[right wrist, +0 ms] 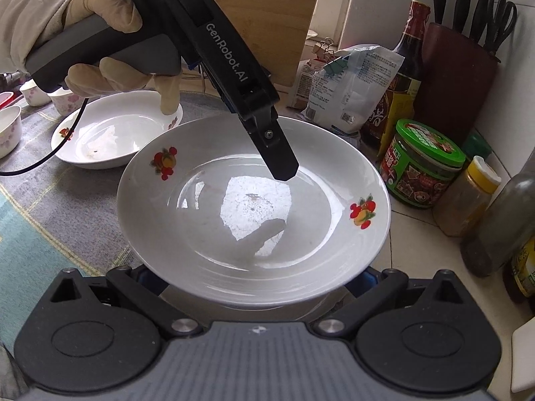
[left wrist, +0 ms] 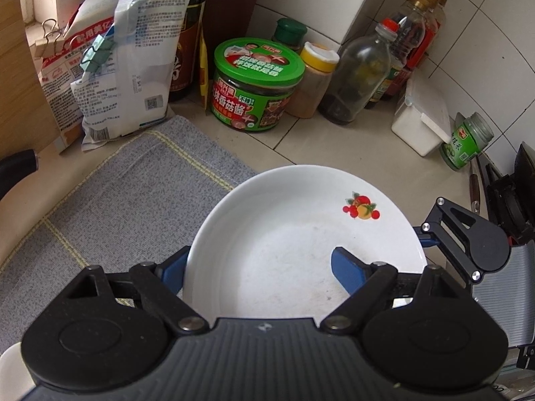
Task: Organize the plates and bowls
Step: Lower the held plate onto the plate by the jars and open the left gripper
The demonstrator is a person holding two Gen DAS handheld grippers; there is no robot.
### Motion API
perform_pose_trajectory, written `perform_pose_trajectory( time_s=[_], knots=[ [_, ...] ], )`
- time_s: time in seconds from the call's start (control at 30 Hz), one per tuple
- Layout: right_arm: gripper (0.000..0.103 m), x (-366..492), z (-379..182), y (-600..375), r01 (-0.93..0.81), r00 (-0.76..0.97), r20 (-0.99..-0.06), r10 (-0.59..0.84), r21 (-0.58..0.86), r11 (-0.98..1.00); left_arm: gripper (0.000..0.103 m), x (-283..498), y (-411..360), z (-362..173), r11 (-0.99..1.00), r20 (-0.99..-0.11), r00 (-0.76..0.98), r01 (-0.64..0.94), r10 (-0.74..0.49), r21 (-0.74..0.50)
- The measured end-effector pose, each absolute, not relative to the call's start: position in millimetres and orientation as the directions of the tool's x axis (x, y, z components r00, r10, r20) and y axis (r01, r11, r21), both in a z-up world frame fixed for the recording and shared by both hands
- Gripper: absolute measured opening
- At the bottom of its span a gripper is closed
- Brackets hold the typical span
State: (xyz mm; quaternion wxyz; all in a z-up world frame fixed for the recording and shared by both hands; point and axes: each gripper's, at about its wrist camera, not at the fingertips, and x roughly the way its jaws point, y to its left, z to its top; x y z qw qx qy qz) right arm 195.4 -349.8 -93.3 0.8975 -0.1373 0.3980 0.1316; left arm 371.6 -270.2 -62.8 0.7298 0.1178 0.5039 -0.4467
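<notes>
**Shared plate, sorting barely begun**

The left gripper (left wrist: 260, 269) straddles the near rim of a white plate (left wrist: 301, 234): one blue pad sits outside the rim and the other rests inside the dish. The jaws look closed across the plate's wall, so I judge it gripped, though the actual contact is hidden behind the rim. The right wrist view shows this same tool, held by a gloved hand (right wrist: 110, 43), with its dark finger reaching down over the plate's far side.

The right gripper (right wrist: 257, 284) sits at the plate's opposite edge. Its fingers disappear beneath the rim, so I cannot tell whether they are pinching it or merely waiting underneath.

The plate seems to be lifted, or resting partly over the grey mat (left wrist: 127, 193) and partly over the tiled counter (left wrist: 334, 147); which one is unclear. Behind it, a second plate (right wrist: 113, 130) with the same fruit print lies on the mat, and three small floral bowls (right wrist: 10, 130) stand at the left edge, unstacked.

Jars and bottles, including a green-lidded sauce jar (left wrist: 257, 83), crowd the wall.

Judging by this layout, little is done: no stack exists yet, and the plates and bowls remain to be gathered.
</notes>
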Motion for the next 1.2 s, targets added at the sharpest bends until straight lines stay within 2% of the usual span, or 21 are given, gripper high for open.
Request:
perform_pose_trajectory(
  time_s=[0.4, 1.2],
  knots=[
    [0.103, 204.8, -99.4, -354.0, -0.352, 0.621, -0.769, 0.152, -0.1, 0.931, 0.087, 373.3, -272.7, -71.5, 0.584, -0.856, 0.101, 0.771, -0.508, -0.255],
    [0.103, 208.7, -96.5, -349.3, -0.343, 0.577, -0.811, 0.094, -0.136, 0.929, 0.087, 376.1, -275.4, -86.7, 0.584, -0.877, 0.093, 0.778, -0.472, -0.232]
  ],
)
